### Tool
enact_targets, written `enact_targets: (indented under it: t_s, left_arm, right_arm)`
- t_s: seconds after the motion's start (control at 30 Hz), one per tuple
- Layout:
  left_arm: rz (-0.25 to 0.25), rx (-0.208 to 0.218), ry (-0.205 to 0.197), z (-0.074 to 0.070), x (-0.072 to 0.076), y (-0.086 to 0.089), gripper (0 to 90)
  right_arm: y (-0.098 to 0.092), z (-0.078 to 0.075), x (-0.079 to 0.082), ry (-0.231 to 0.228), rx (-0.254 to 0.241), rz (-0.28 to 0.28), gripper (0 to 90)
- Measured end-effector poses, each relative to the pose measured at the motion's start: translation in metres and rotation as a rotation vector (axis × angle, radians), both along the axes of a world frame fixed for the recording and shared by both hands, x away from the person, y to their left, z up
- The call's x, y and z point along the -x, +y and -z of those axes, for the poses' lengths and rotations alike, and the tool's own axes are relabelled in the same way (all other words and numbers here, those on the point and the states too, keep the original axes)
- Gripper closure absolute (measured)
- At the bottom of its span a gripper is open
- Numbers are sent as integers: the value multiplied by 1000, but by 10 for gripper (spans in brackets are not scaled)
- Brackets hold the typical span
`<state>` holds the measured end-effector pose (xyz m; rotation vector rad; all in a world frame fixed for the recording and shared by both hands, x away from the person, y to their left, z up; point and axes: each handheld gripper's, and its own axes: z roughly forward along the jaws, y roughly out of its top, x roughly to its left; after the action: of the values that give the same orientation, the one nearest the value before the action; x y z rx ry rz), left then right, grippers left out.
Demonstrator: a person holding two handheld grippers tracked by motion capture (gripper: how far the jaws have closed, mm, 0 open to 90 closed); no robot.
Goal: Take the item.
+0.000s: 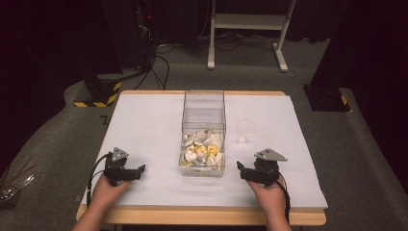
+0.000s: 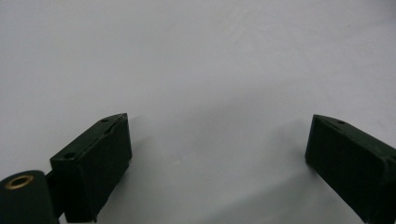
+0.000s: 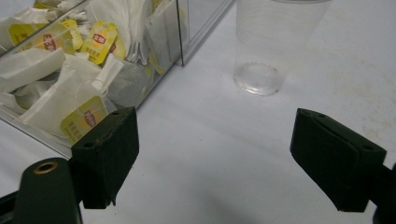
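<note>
A clear plastic box (image 1: 203, 115) stands at the middle of the white table (image 1: 144, 125); its near half holds several white tea bags with yellow tags (image 1: 203, 148). In the right gripper view the tea bags (image 3: 70, 70) press against the box wall (image 3: 163, 51). A clear plastic cup (image 1: 245, 131) stands upright just right of the box, also seen as the cup (image 3: 261, 42). My left gripper (image 1: 139, 169) rests open near the front left, over bare table (image 2: 217, 140). My right gripper (image 1: 240, 168) rests open at the front right, jaws wide (image 3: 215, 149), nothing between them.
A white metal frame (image 1: 248, 29) and cables (image 1: 159, 62) lie on the grey floor beyond the table. A black stand base with yellow stripes (image 1: 98, 94) sits at the far left corner. The table's wooden front edge (image 1: 202, 215) runs under the person's hands.
</note>
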<state>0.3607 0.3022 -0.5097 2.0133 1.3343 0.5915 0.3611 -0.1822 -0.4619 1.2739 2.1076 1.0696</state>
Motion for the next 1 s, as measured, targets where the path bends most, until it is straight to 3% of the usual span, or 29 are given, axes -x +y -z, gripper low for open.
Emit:
enact_targets:
  t_s: [1.0]
  left_arm:
    - [-2,6,3,0,0,0,74]
  right_arm:
    - [17,-26,-7,-42,-31,-53,167]
